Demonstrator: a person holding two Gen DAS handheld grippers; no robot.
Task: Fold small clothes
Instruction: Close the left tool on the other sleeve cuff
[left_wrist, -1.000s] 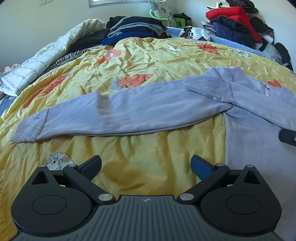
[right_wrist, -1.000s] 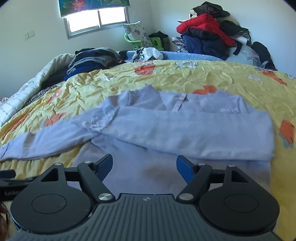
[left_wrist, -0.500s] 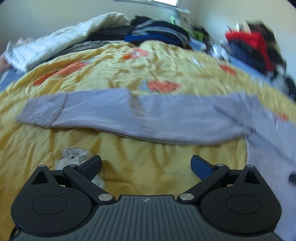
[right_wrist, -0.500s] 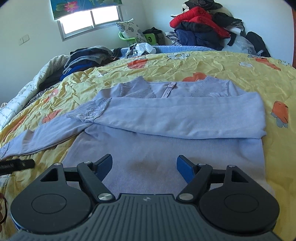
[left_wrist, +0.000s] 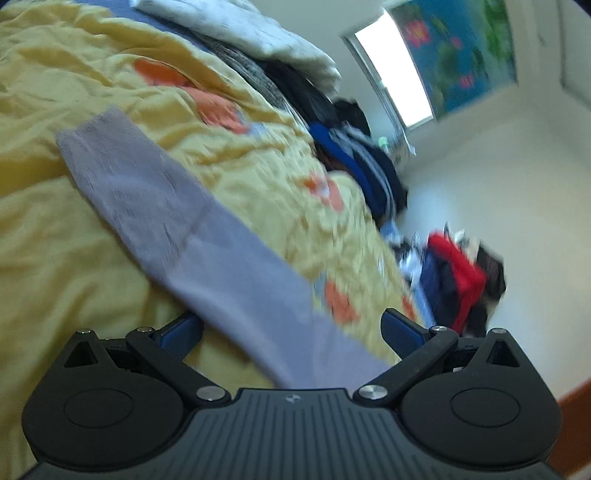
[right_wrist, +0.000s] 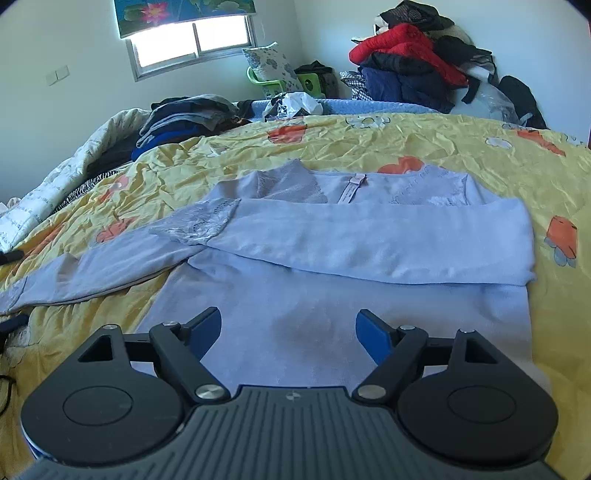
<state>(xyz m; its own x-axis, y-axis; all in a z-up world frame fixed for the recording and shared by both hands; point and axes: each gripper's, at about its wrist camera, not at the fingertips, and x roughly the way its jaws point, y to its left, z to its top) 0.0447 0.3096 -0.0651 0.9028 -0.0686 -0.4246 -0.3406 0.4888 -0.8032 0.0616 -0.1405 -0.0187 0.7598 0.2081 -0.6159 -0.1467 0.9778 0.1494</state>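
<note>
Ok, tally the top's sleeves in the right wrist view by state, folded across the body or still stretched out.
Lavender top on the yellow sheet:
Sleeves folded across the body: 1
Sleeves stretched out flat: 1
Total: 2

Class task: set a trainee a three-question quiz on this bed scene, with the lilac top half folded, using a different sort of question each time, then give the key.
1. True or false: one sleeve of the lilac top lies folded across its chest.
2. Which colour is the bedspread? A green, B yellow, C white.
3. Fill in: the other sleeve stretches out flat over the ____.

Key: 1 true; 2 B; 3 bedspread.
</note>
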